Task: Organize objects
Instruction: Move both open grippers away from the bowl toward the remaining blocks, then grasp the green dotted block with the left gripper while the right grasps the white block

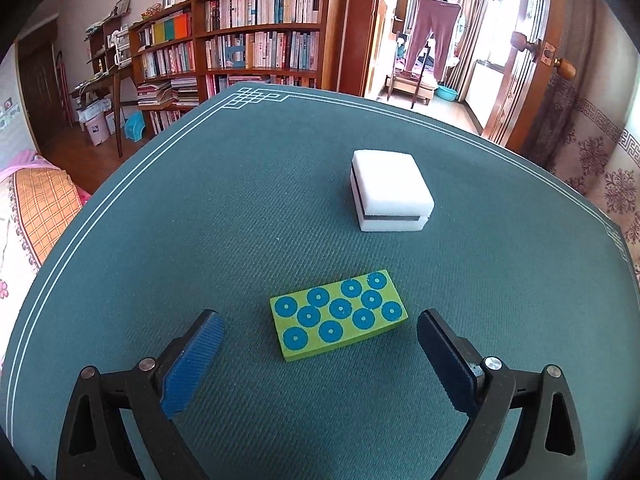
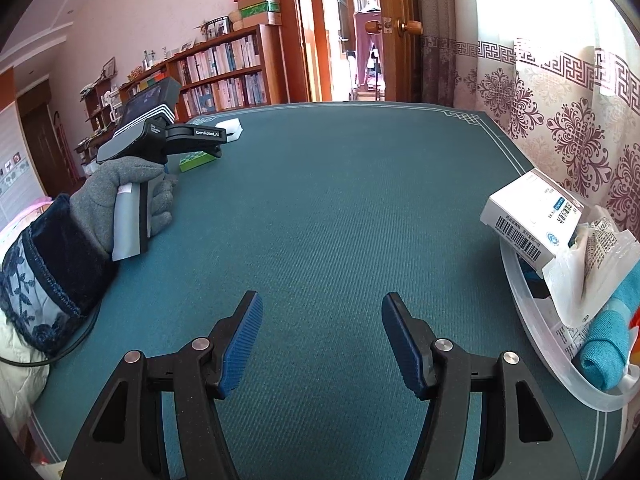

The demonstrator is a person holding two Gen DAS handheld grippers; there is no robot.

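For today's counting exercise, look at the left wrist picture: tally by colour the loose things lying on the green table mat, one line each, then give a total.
White sponge block: 1
Green tile with blue circles: 1
Total: 2

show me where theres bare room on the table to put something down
The widest bare patch is the green mat ahead of the open right gripper, between the gloved hand and the clear bin. A smaller gap lies between the green block and the white sponge. The bin is crowded: box, bag, blue cloth.
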